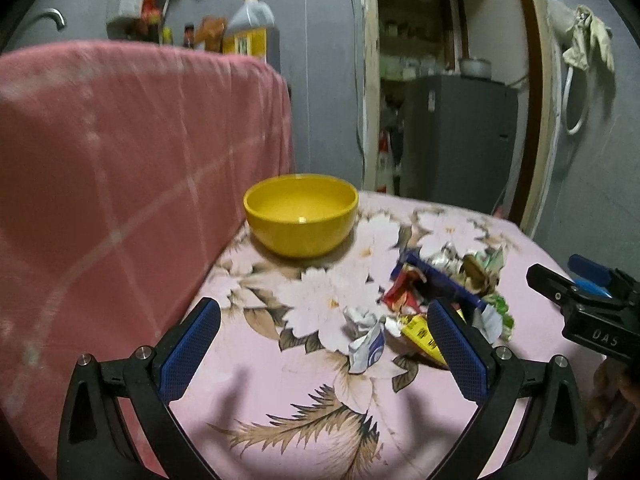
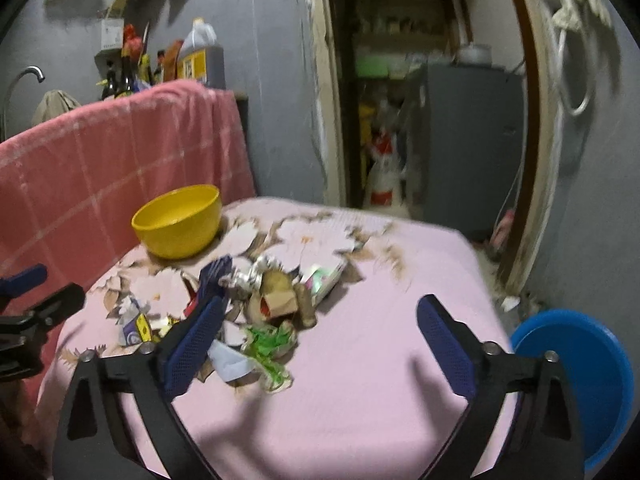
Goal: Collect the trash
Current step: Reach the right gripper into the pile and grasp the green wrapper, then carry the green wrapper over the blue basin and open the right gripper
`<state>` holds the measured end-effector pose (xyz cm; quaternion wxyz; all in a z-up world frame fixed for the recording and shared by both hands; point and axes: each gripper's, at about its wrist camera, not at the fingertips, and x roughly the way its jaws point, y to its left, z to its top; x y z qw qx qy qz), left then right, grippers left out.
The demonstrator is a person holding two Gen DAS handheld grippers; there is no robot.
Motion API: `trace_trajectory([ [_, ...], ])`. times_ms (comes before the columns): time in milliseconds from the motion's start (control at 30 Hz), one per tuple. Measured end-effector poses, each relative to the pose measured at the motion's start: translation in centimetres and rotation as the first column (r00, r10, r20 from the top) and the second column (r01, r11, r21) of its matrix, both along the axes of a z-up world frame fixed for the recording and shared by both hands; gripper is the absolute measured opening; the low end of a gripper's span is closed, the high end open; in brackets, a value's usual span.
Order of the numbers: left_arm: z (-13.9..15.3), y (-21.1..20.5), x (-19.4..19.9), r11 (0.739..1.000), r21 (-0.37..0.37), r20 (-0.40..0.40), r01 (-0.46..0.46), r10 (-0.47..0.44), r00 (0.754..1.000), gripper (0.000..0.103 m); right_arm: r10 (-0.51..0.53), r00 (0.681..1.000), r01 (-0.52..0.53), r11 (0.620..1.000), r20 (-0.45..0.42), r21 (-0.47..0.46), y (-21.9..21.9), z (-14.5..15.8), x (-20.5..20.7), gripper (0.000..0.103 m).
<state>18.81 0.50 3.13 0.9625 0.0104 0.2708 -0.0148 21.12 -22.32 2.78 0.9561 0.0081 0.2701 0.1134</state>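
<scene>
A pile of crumpled wrappers and paper trash point(image 1: 436, 300) lies on the pink floral table point(image 1: 280, 392); it also shows in the right wrist view point(image 2: 256, 312). A yellow bowl point(image 1: 301, 214) stands behind it at the back left, also in the right wrist view point(image 2: 177, 221). My left gripper point(image 1: 324, 324) is open and empty, just short of a white and blue wrapper point(image 1: 366, 346). My right gripper point(image 2: 320, 320) is open and empty, hovering over the pile's right edge; it shows at the right of the left wrist view point(image 1: 580, 296).
A pink checked cloth point(image 1: 120, 184) drapes a tall surface along the table's left side. A blue basin point(image 2: 580, 380) sits on the floor right of the table. A doorway with a grey fridge point(image 1: 456, 140) lies behind. Bottles point(image 1: 248, 28) stand at the back left.
</scene>
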Motion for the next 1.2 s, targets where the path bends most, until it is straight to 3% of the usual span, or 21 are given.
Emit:
trace_trajectory([
  [133,-0.7,0.0,1.4,0.998,-0.032,-0.077,0.059,-0.062,0.995,0.090,0.041,0.995,-0.040,0.999,-0.089,0.014,0.5,-1.2,1.3,0.064],
  [200,-1.0,-0.2,2.1,0.995,-0.035,-0.117,0.092,-0.096,0.988,0.078,0.065,0.989,-0.062,0.998,-0.134,0.027,0.8,-1.7,1.9,0.050],
  [333,-1.5,-0.1,3.3,0.990,-0.070,-0.181,0.122,-0.133,0.974,0.069,0.109,0.973,-0.097,0.993,-0.202,0.067,1.2,-2.6,2.7,0.048],
  [500,-1.9,0.2,4.1,0.986,-0.110,-0.230,0.129,-0.151,0.961,0.055,0.142,0.955,-0.133,0.990,-0.260,0.052,2.2,-3.5,3.2,0.048],
  [667,-2.7,0.8,4.8,0.978,-0.170,-0.293,0.120,-0.167,0.941,0.024,0.166,0.939,-0.155,0.986,-0.302,0.060,2.8,-4.3,3.6,0.044],
  [767,-2.5,0.9,4.6,0.974,-0.196,-0.293,0.117,-0.172,0.941,0.014,0.172,0.939,-0.157,0.985,-0.299,0.074,2.6,-4.3,3.5,0.027],
  [867,-2.1,0.5,4.1,0.976,-0.177,-0.278,0.125,-0.171,0.945,0.007,0.181,0.937,-0.154,0.982,-0.300,0.109,2.0,-4.3,3.4,0.017],
  [967,-2.0,0.0,3.5,0.978,-0.164,-0.265,0.132,-0.172,0.949,0.004,0.200,0.935,-0.164,0.976,-0.291,0.144,1.6,-4.2,3.1,0.014],
  [1200,-0.5,-1.4,0.8,0.982,-0.097,-0.154,0.164,-0.178,0.972,0.003,0.212,0.964,-0.187,0.970,-0.161,0.158,0.7,-2.2,-0.1,0.014],
])
